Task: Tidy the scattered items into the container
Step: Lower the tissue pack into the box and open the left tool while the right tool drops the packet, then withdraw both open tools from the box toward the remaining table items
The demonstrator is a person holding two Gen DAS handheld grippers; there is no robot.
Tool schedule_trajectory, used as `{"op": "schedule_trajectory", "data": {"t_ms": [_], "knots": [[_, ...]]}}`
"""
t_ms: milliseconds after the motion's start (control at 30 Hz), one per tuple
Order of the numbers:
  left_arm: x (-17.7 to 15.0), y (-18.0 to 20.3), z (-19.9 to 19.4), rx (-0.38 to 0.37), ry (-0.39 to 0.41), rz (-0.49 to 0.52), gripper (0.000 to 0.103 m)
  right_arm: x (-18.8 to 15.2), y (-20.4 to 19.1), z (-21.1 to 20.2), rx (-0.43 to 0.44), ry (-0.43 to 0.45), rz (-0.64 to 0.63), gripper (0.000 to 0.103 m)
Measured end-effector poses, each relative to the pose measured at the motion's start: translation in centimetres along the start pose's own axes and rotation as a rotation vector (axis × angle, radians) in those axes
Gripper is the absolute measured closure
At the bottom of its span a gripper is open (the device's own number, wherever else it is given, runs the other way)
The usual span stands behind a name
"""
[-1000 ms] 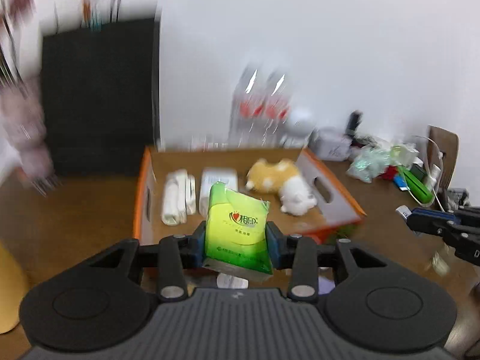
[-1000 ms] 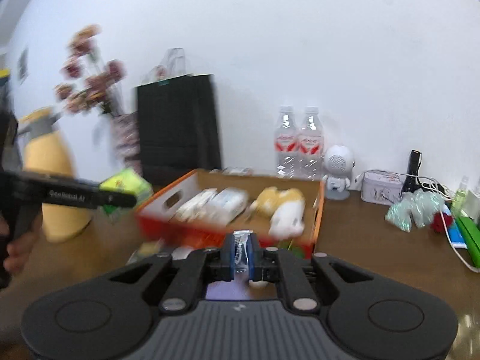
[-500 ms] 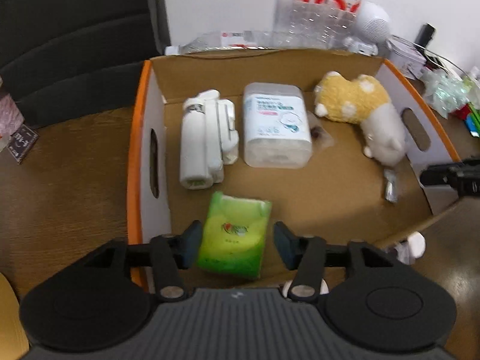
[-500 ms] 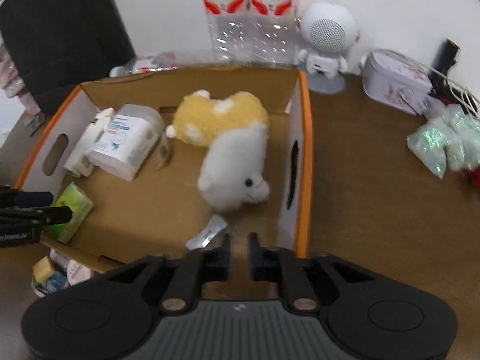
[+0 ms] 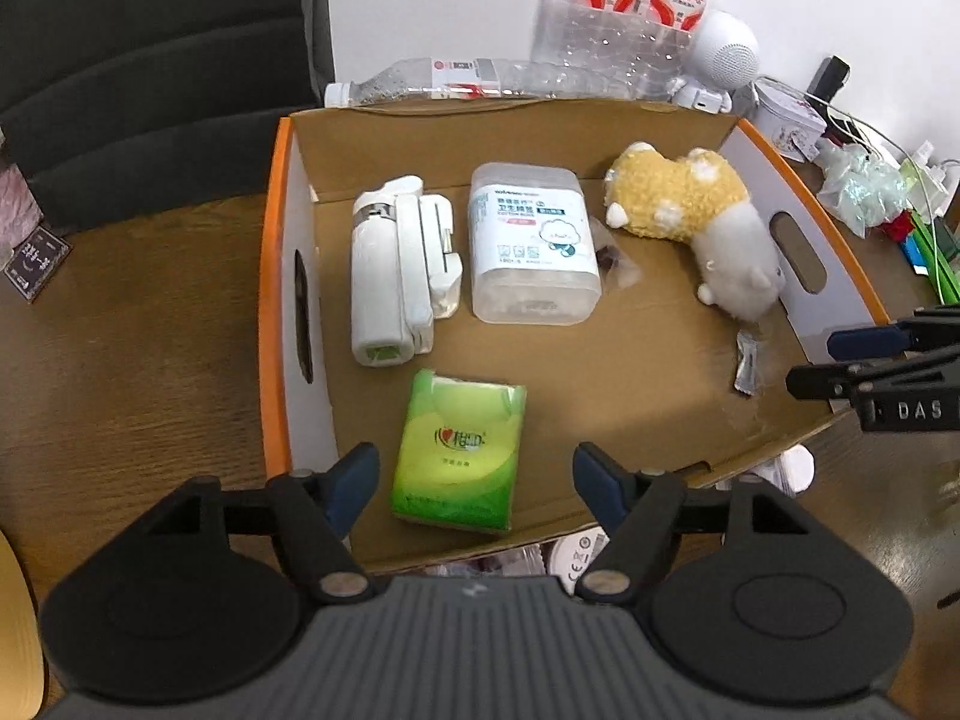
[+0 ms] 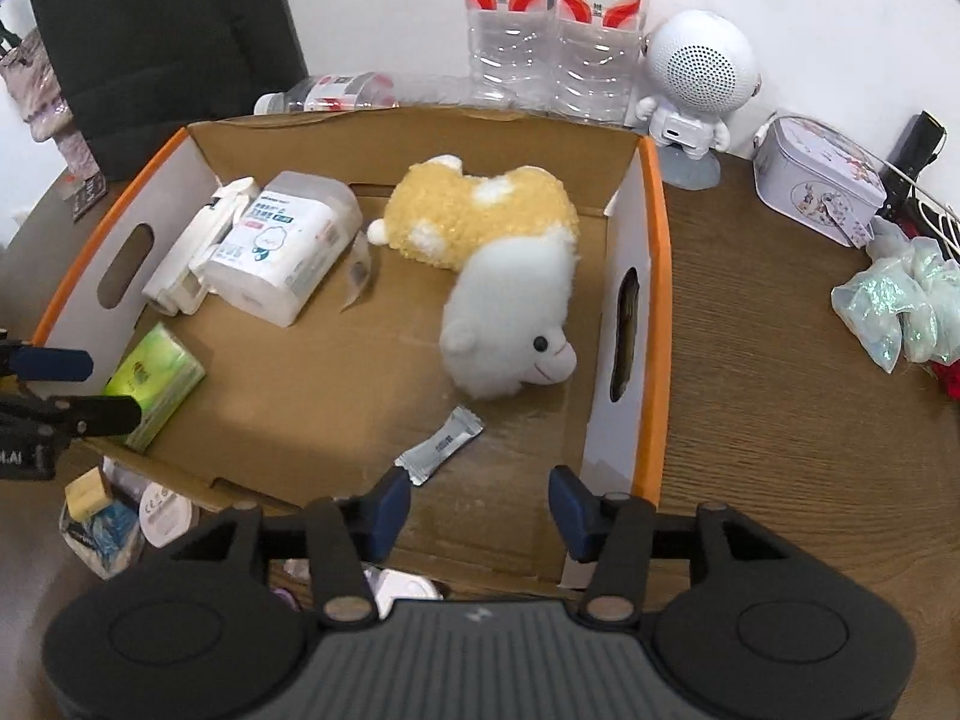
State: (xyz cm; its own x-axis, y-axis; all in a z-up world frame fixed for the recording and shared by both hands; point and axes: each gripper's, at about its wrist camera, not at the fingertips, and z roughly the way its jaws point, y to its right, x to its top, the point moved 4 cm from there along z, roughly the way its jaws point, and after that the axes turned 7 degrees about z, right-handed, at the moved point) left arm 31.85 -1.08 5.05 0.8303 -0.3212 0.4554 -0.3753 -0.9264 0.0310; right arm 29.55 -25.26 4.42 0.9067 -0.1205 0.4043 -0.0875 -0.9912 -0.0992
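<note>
An orange-rimmed cardboard box (image 5: 273, 300) (image 6: 657, 300) fills both views. A green tissue pack (image 5: 459, 450) (image 6: 153, 387) lies flat on its floor near the front wall. My left gripper (image 5: 474, 474) (image 6: 60, 384) hovers over it, jaws opening, pads clear of the pack on both sides. A small grey sachet (image 6: 441, 445) (image 5: 747, 360) lies on the floor by the right wall. My right gripper (image 6: 479, 501) (image 5: 840, 360) is just behind it, jaws opening, nothing between them. A yellow-and-white plush toy (image 6: 498, 276), a cotton-swab tub (image 5: 531, 252) and a white bottle (image 5: 390, 276) also lie inside.
Several small loose items (image 6: 120, 510) lie on the wooden table in front of the box. Behind it are two water bottles (image 6: 558, 18), a lying bottle (image 5: 432, 78) and a white robot speaker (image 6: 699, 72). A tin (image 6: 816, 180) and plastic bags (image 6: 900, 306) sit to the right.
Both grippers swung over the box and tipped downward. The left let go of the tissue pack and the right let go of the sachet; both items now lie on the box floor.
</note>
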Motion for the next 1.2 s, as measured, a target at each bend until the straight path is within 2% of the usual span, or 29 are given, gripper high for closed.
{"op": "schedule_trajectory", "data": {"t_ms": [133, 200, 300, 367, 400, 433, 467, 533, 633, 733, 833, 900, 1033, 1200], "knots": [[0.2, 0.4, -1.1, 0.057, 0.046, 0.047, 0.023, 0.0, 0.0, 0.0, -0.012, 0.014, 0.001, 0.051], [0.4, 0.4, -2.1, 0.079, 0.076, 0.048, 0.016, -0.1, -0.1, -0.1, -0.002, 0.029, 0.014, 0.046], [0.2, 0.6, -4.0, 0.1, 0.124, 0.066, 0.014, -0.2, 0.0, -0.7, -0.002, 0.038, 0.047, 0.043], [-0.5, 0.8, -6.2, 0.153, 0.201, 0.069, 0.014, -0.2, 0.0, -1.8, 0.01, 0.05, 0.08, 0.042], [-1.3, 1.0, -7.8, 0.18, 0.281, 0.061, 0.013, -0.3, -0.1, -2.8, 0.035, 0.08, 0.088, 0.041], [-2.3, 1.4, -9.5, 0.19, 0.375, 0.046, 0.009, -0.6, -0.3, -4.1, 0.064, 0.132, 0.087, 0.041], [-3.7, 1.9, -10.9, 0.188, 0.459, 0.027, 0.0, -1.4, -0.5, -5.6, 0.083, 0.212, 0.078, 0.04], [-6.9, 3.0, -12.7, 0.19, 0.585, -0.02, 0.0, -4.3, -1.3, -8.5, 0.089, 0.412, 0.037, 0.02], [-11.9, 5.2, -13.0, 0.235, 0.672, -0.078, 0.0, -10.7, -2.8, -11.2, 0.055, 0.678, -0.042, 0.01], [-16.4, 7.1, -11.9, 0.253, 0.661, -0.097, 0.0, -16.5, -4.7, -11.9, 0.047, 0.787, -0.162, 0.0], [-20.5, 8.6, -10.9, 0.23, 0.599, -0.142, 0.0, -21.0, -5.3, -11.7, -0.034, 0.828, -0.215, 0.0], [-22.7, 9.5, -10.6, 0.201, 0.56, -0.149, 0.0, -23.1, -4.9, -11.2, -0.064, 0.783, -0.195, 0.0], [-24.8, 11.1, -10.1, 0.201, 0.514, -0.074, 0.0, -26.4, -4.3, -9.8, -0.008, 0.662, -0.149, 0.0], [-26.7, 11.4, -9.3, 0.202, 0.449, -0.097, 0.0, -28.9, -4.7, -8.9, -0.003, 0.601, -0.102, 0.0]]}}
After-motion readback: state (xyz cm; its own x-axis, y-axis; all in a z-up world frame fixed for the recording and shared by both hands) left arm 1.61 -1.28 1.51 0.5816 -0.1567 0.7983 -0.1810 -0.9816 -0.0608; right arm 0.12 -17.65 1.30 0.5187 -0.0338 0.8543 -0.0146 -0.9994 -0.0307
